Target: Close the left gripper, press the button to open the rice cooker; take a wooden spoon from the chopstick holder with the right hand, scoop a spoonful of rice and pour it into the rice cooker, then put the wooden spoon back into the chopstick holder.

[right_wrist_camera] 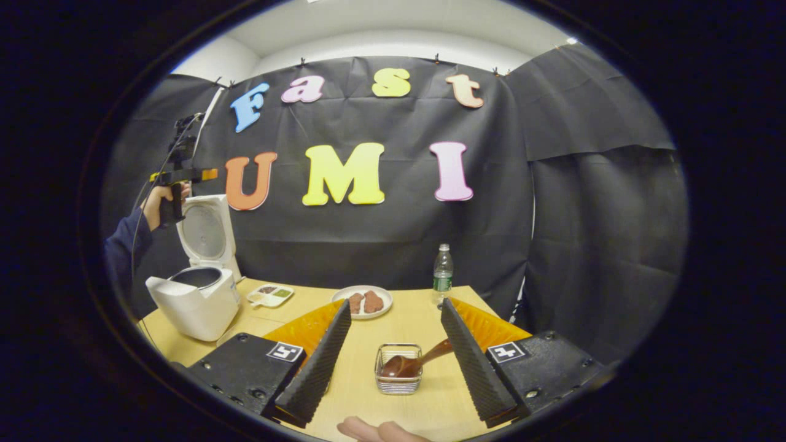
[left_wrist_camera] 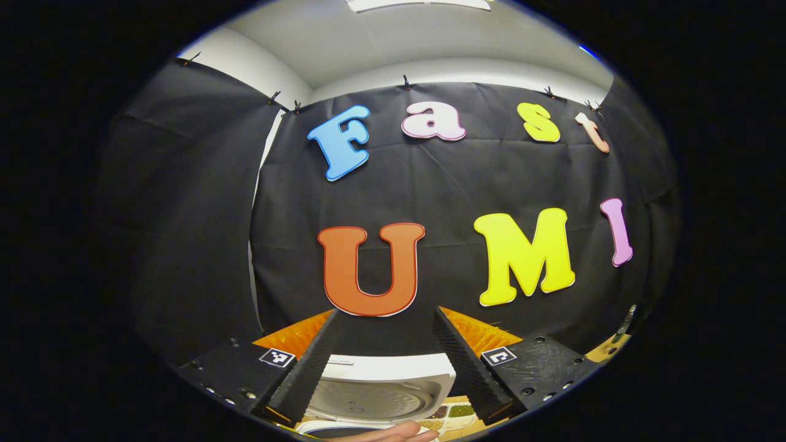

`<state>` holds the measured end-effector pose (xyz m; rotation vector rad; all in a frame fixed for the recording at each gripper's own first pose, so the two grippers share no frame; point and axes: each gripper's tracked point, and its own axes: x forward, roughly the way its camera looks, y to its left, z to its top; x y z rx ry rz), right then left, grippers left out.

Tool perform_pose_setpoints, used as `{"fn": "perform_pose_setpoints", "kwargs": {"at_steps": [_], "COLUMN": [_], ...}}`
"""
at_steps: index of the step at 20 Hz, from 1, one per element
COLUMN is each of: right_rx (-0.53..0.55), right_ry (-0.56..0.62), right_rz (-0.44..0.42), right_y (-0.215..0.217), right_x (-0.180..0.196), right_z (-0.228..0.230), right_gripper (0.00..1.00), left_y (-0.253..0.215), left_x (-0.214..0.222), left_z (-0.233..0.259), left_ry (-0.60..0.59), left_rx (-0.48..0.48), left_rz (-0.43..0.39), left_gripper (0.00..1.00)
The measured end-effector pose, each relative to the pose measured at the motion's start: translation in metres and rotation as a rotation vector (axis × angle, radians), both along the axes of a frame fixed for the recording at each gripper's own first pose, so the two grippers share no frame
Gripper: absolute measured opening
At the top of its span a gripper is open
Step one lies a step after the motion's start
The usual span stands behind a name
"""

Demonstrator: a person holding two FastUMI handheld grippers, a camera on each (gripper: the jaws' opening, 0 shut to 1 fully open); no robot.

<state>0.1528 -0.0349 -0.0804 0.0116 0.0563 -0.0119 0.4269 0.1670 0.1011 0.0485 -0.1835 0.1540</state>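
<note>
A recording booth – black cloth walls (right_wrist_camera: pixel 589 202) clipped up round a wooden table (right_wrist_camera: pixel 424 319).

A water bottle (right_wrist_camera: pixel 443 267) stands beside a plate (right_wrist_camera: pixel 344 297).

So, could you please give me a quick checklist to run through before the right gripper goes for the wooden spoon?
1. Rice cooker lid open: ok, it stands upright and the inner pot shows.
2. Wooden spoon in the chopstick holder: ok, bowl inside, handle leaning out to the right.
3. Right gripper open for the grasp: ok, fingers apart and holding nothing.
4. Right gripper lined up: ok, the holder sits between its fingers, ahead of them.
5. Left gripper out of the way: ok, raised beside the lid.
6. Rice to scoop: cannot tell; the divided dish holds dark and green fillings.
</note>
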Motion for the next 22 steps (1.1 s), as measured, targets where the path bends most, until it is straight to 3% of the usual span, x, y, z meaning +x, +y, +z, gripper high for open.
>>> {"fn": "perform_pose_setpoints", "kwargs": {"at_steps": [5, 13, 14, 15, 20, 22], "right_rx": [0.029, 0.080, 0.084, 0.086, 0.125, 0.143], "right_ry": [-0.020, -0.053, -0.056, -0.050, -0.042, -0.036], "right_rz": [-0.016, -0.030, -0.029, -0.029, -0.051, -0.059], "right_y": [-0.007, -0.017, -0.018, -0.019, -0.035, -0.039], "right_x": [-0.004, -0.032, -0.037, -0.043, -0.068, -0.077], "right_z": [-0.002, 0.000, -0.002, -0.005, -0.014, -0.017], "right_gripper": [0.94, 0.94, 0.96, 0.96, 0.96, 0.92], "left_y": [0.036, 0.024, 0.023, 0.023, 0.016, 0.014], "left_x": [0.027, 0.006, 0.001, -0.002, -0.025, -0.036], "left_z": [-0.055, -0.058, -0.058, -0.059, -0.066, -0.070], "left_ry": [0.180, 0.246, 0.253, 0.259, 0.297, 0.321], "left_rx": [-0.068, -0.036, -0.035, -0.034, -0.025, -0.030], "left_rz": [0.071, 0.063, 0.061, 0.059, 0.044, 0.023], "left_gripper": [0.95, 0.96, 0.85, 0.96, 0.97, 0.96]}}
